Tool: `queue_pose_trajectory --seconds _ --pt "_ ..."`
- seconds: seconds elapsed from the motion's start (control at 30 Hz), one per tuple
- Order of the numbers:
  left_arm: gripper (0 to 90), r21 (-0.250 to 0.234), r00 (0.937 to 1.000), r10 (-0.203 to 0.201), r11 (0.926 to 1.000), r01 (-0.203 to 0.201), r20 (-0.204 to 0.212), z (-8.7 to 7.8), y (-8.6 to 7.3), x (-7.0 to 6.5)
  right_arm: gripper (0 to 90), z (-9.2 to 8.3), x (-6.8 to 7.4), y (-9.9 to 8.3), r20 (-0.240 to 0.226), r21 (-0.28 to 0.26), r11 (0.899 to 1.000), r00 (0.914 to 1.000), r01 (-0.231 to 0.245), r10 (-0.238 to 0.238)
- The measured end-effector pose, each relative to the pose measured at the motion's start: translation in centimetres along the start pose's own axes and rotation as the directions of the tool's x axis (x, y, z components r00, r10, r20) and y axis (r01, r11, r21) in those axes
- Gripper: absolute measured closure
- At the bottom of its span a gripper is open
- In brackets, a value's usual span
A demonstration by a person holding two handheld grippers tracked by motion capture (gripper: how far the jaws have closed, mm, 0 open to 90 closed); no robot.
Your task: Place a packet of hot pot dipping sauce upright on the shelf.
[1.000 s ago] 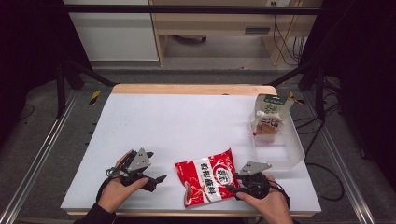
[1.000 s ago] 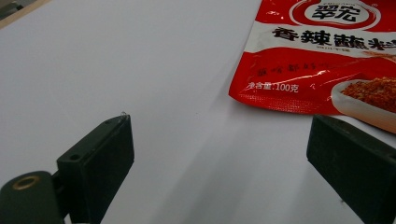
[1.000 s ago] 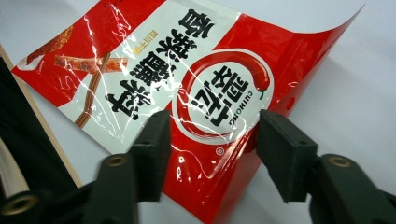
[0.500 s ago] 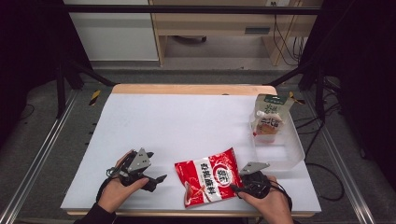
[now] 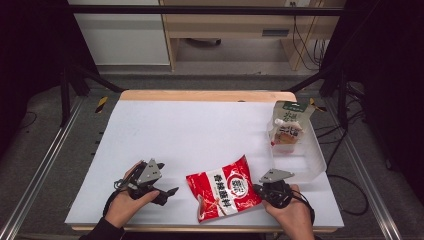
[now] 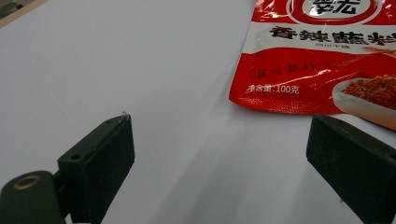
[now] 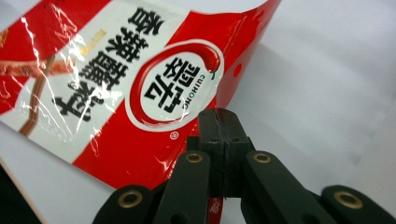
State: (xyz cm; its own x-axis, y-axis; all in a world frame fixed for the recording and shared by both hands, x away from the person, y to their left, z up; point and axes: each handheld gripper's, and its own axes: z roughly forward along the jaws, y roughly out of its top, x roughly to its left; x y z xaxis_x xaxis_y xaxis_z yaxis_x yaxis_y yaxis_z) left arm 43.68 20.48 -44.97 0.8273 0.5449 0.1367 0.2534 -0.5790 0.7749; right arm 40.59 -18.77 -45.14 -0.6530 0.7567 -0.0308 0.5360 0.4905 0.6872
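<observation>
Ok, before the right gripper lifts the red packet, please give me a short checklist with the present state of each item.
1. Right gripper shut on the red packet edge: ok; its jaws have just been closing.
2. Grip is deep enough not to slip: cannot tell, it holds a thin edge.
3. Left gripper open and off the packet: ok.
4. Clear bin has free space beside the green pouch: ok.
5. Table between packet and bin is free: ok.
</observation>
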Motion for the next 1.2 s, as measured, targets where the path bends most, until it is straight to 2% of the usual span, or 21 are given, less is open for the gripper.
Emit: queue_pose_trajectory --seconds 0.13,0.23,0.43,0.63,0.83,1.07,1.2 --pt "8.0 0.000 1.0000 -0.004 1.0000 0.004 -0.003 0.0 0.0 0.0 90.0 0.0 0.1 0.9 0.027 -0.021 0.999 0.9993 0.025 -0.025" --pt "7.9 0.001 1.0000 -0.003 1.0000 0.003 -0.008 -0.1 -0.1 0.1 90.0 -0.1 0.1 1.8 0.029 -0.043 0.998 0.9988 0.041 -0.040" --pt "8.0 0.000 0.9999 -0.007 1.0000 0.007 -0.013 -0.2 -0.1 0.2 90.0 0.2 0.5 4.2 0.040 -0.063 0.993 0.9942 0.102 -0.100" --pt "8.0 -0.001 0.9997 -0.014 0.9999 0.014 -0.018 -0.3 -0.2 0.4 90.0 1.2 0.6 6.7 0.040 -0.077 0.985 0.9876 0.154 -0.152" --pt "8.0 -0.002 0.9993 -0.023 0.9997 0.023 -0.029 -0.4 -0.3 0.7 90.0 2.7 0.8 8.8 0.033 -0.084 0.979 0.9826 0.185 -0.183" --pt "8.0 -0.002 0.9988 -0.029 0.9996 0.029 -0.040 -0.5 -0.4 1.0 90.0 4.0 1.5 10.6 0.016 -0.110 0.966 0.9726 0.232 -0.232" --pt "8.4 -0.004 0.9984 -0.034 0.9994 0.034 -0.046 -0.5 -0.5 1.1 90.0 4.6 2.2 11.3 0.006 -0.136 0.956 0.9649 0.261 -0.263"
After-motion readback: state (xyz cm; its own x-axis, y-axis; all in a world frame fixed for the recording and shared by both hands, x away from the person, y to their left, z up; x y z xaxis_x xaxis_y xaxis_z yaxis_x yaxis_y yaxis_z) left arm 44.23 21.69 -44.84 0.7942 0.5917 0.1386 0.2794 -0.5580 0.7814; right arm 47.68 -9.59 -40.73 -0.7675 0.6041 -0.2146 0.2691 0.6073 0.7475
